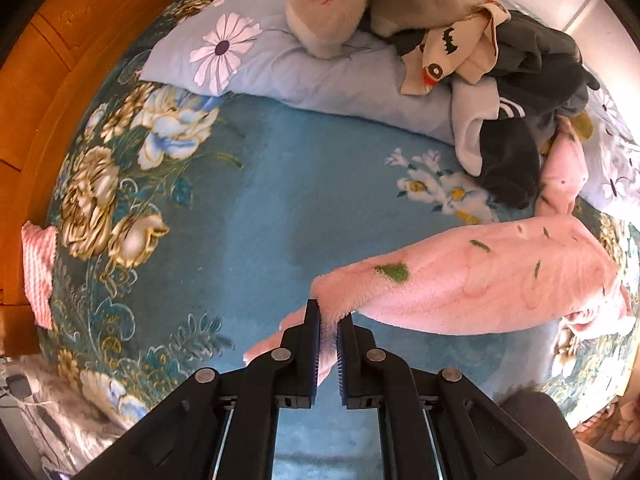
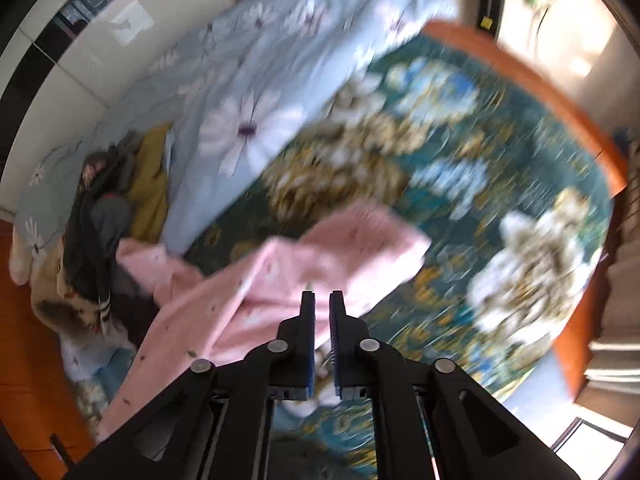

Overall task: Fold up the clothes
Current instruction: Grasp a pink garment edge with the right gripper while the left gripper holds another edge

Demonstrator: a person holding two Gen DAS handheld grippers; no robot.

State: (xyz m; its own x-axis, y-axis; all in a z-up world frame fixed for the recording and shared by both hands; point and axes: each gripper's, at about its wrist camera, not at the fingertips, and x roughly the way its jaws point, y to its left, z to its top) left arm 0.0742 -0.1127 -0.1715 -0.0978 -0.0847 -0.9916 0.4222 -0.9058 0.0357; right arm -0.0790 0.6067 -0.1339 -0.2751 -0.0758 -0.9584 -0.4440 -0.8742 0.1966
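A pink fleece garment [image 1: 472, 280] with small green marks hangs stretched above the teal floral bedspread [image 1: 248, 208]. My left gripper [image 1: 329, 312] is shut on its fuzzy left end. In the blurred right wrist view the same pink garment [image 2: 280, 276] drapes leftward from my right gripper [image 2: 322, 298], whose fingers stand nearly together with pink cloth at them. A pile of unfolded clothes [image 1: 516, 80], dark grey, cream and pale blue, lies on the light blue quilt [image 1: 280, 68] at the back right.
A wooden bed frame [image 1: 44, 92] runs along the left. A pink-and-white striped cloth [image 1: 38, 272] lies at the bed's left edge. A beige plush item [image 1: 332, 4] rests on the quilt. Dark and mustard clothes [image 2: 120, 200] are heaped by the white wall [image 2: 80, 52].
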